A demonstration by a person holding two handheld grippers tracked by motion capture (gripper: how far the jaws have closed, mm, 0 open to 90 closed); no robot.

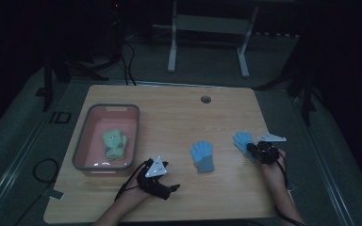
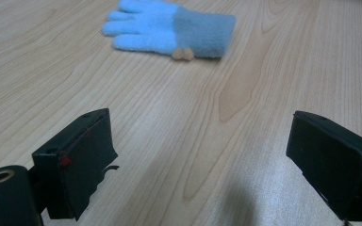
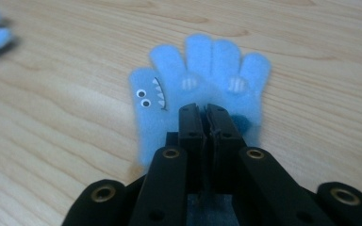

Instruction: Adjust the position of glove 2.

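A pink plastic bin with a grey rim (image 1: pixel 82 136) already holds one green knit glove (image 1: pixel 114 143); two blue gloves remain on the wooden table (image 1: pixel 179 113). The right gripper (image 3: pixel 206 112) has its jaws pinched together on the blue fleece glove with a shark face (image 3: pixel 195 77). The left gripper (image 2: pixel 198 155) rests spread wide and empty, well short of the blue knit glove with a grey cuff (image 2: pixel 169 28).

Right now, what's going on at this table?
A person is sorting small gloves. The right gripper has its fingers shut on the blue shark-face glove lying on the table. The left gripper rests open near the other blue glove. A green glove lies in the pink bin.
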